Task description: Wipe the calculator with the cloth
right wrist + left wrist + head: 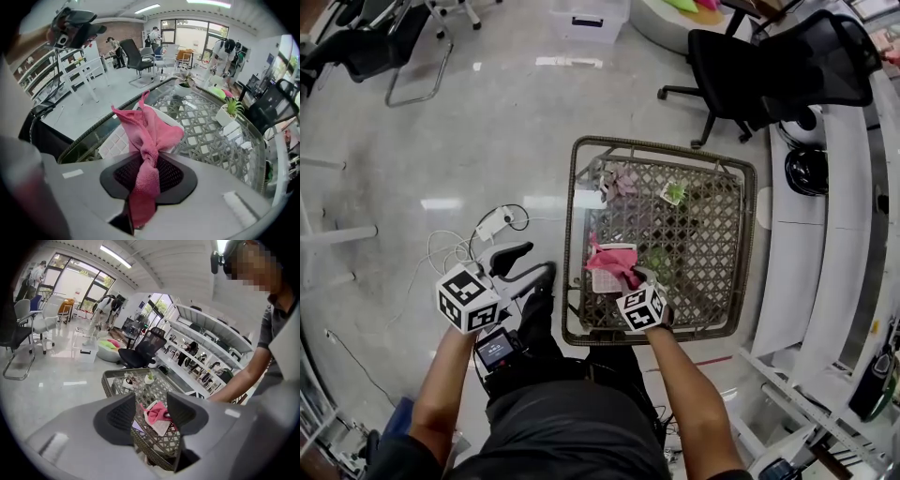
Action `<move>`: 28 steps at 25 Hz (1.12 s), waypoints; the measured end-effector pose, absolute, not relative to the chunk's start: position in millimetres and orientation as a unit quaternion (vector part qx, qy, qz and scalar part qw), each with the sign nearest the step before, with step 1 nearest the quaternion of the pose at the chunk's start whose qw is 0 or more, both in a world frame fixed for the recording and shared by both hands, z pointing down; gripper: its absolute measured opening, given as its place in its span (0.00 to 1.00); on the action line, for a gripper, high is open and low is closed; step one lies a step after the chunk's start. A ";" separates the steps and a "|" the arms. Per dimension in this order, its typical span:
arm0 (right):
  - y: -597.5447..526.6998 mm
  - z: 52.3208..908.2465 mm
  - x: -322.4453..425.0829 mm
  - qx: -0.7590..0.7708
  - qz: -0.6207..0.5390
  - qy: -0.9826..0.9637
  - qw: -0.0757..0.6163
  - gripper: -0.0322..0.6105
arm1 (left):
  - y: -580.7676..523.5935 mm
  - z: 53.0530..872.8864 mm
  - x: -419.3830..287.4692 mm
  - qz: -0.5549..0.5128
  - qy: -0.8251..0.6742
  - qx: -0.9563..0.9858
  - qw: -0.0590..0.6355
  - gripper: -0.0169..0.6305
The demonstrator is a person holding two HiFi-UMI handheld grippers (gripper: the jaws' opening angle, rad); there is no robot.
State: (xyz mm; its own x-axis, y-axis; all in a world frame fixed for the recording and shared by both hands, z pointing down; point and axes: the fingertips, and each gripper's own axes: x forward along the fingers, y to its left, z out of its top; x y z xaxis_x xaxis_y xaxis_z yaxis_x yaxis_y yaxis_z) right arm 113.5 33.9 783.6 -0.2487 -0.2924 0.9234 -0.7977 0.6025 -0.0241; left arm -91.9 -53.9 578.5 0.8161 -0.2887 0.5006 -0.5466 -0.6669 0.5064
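Note:
A white calculator [605, 278] lies near the front edge of a wicker table [572, 234] with a glass top. A pink cloth [614, 262] is bunched on top of it. My right gripper [147, 176] points steeply down over the calculator [115, 143] and is shut on a twisted tail of the cloth [150, 131]. My left gripper [530, 267] hovers off the table's left side over the floor. In the left gripper view it [151, 416] is open with nothing between its jaws; the cloth [157, 412] and calculator [161, 426] show beyond them.
Two small potted plants [673, 193] [623, 178] stand at the table's far side, and a green item [658, 261] lies right of the calculator. A black office chair [769, 66] is behind the table, white shelving [825, 234] runs along the right, and cables [487, 225] lie on the floor at left.

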 end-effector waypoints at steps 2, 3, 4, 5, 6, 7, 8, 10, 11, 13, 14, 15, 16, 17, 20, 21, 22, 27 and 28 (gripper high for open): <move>35.7 785.4 129.3 0.378 0.262 -0.736 0.496 0.16 | -54.9 579.5 -87.8 0.196 -0.229 0.893 0.333 0.39; 36.3 786.5 138.0 0.385 0.266 -0.729 0.499 0.16 | -55.7 579.2 -84.8 0.196 -0.227 0.894 0.333 0.39; 37.5 787.5 146.4 0.392 0.270 -0.722 0.502 0.16 | -56.3 578.7 -81.7 0.195 -0.225 0.895 0.332 0.39; 39.4 788.3 153.5 0.399 0.276 -0.714 0.504 0.16 | -56.3 578.5 -78.9 0.193 -0.223 0.896 0.333 0.39; 41.7 789.1 158.7 0.405 0.283 -0.709 0.504 0.16 | -55.8 578.6 -76.4 0.193 -0.221 0.896 0.334 0.39; 43.8 789.5 162.1 0.411 0.291 -0.705 0.500 0.16 | -54.7 579.3 -74.2 0.193 -0.219 0.896 0.335 0.39; 45.3 789.2 164.3 0.419 0.301 -0.701 0.493 0.16 | -53.6 580.4 -72.2 0.194 -0.217 0.896 0.336 0.39; 45.3 787.6 167.0 0.438 0.324 -0.693 0.472 0.16 | -51.9 584.0 -68.9 0.197 -0.215 0.895 0.337 0.39; 44.1 787.5 167.5 0.447 0.333 -0.690 0.461 0.16 | -51.2 587.0 -67.6 0.198 -0.214 0.894 0.339 0.39; 42.0 790.1 165.8 0.459 0.344 -0.690 0.442 0.16 | -48.6 596.8 -66.3 0.207 -0.215 0.890 0.344 0.39; 42.4 791.3 163.4 0.460 0.347 -0.689 0.439 0.16 | -45.8 602.5 -66.0 0.217 -0.215 0.887 0.347 0.39; 43.5 791.3 160.4 0.460 0.348 -0.689 0.440 0.16 | -42.4 607.5 -65.3 0.229 -0.214 0.884 0.347 0.39; 44.7 790.3 157.0 0.457 0.347 -0.689 0.443 0.16 | -38.6 611.3 -64.0 0.240 -0.211 0.882 0.347 0.39; 45.5 788.9 153.3 0.454 0.344 -0.690 0.447 0.16 | -34.6 613.8 -61.8 0.248 -0.207 0.880 0.347 0.39; 51.3 787.9 137.5 0.440 0.338 -0.700 0.449 0.16 | -23.2 616.5 -57.0 0.252 -0.195 0.881 0.351 0.39; 54.5 787.8 131.7 0.435 0.340 -0.702 0.450 0.16 | -20.8 616.7 -57.2 0.251 -0.194 0.881 0.352 0.39; 57.3 787.4 126.5 0.431 0.342 -0.703 0.451 0.16 | -19.7 616.7 -58.1 0.250 -0.194 0.881 0.352 0.39; 65.5 791.9 108.5 0.422 0.354 -0.708 0.442 0.16 | -22.9 615.2 -63.9 0.242 -0.202 0.881 0.353 0.39; 66.3 792.4 107.2 0.421 0.357 -0.707 0.442 0.16 | -23.1 615.5 -65.3 0.242 -0.204 0.880 0.354 0.39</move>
